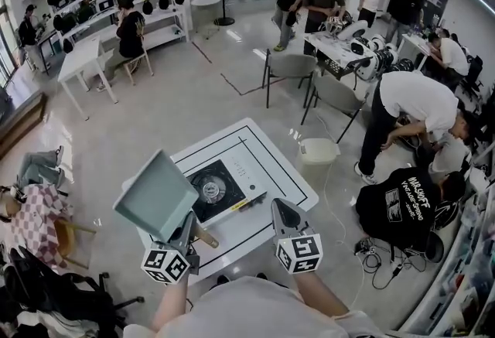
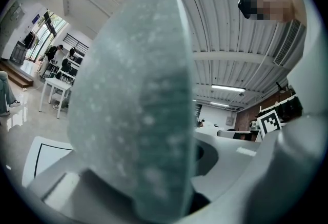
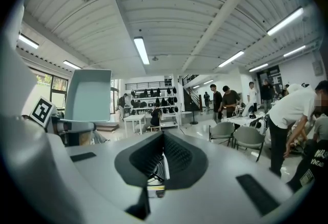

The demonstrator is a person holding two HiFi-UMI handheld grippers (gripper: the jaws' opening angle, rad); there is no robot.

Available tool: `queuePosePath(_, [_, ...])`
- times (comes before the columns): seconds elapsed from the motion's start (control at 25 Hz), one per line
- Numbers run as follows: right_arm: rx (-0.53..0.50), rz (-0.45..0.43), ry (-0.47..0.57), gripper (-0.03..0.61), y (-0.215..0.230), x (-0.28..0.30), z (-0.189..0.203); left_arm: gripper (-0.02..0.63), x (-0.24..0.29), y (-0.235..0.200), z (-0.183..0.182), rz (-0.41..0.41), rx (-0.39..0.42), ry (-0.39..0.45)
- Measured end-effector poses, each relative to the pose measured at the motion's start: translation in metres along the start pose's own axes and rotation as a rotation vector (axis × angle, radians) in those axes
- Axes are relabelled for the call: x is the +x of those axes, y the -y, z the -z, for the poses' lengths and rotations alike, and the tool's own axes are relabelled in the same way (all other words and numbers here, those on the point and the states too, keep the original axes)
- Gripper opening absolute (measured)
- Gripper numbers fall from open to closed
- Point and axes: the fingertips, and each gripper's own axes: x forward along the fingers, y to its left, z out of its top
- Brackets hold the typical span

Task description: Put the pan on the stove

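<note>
While the left gripper is clamped on the short wooden handle of the pale green, speckled square pan, the pan stands tipped up in the air, well off level, over the near left corner of the white square table with a black outline. It touches neither the table nor the burner. In the left gripper view the pan's speckled green body fills the middle of the picture right in front of the jaws, which are closed on it. The black square portable stove with a round silver burner sits on the table just to the right of and beyond the raised pan, with nothing on it. The right gripper hangs over the near right part of the table, apart from the pan and the stove. In its own view its jaws are drawn together at the tips and hold nothing, and the pan shows to the left, upright, with its hollow side turned that way. A white bin stands on the floor just past the table's far right corner, two grey chairs are further off, and several people stand or bend at the right and far side of the room.
</note>
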Motion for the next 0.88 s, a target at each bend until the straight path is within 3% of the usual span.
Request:
queuePosePath(0.36, [0.014, 0.022, -0.025, 0.008, 0.005, 0.008, 0.008, 0.124, 0.032, 0.004, 0.018, 0.121, -0.15, -0.086])
queuePosePath(0.88, [0.029, 0.092, -0.061, 0.009, 0.02, 0.014, 0.018, 0.126, 0.08, 0.014, 0.066, 0.347, -0.412, -0.292])
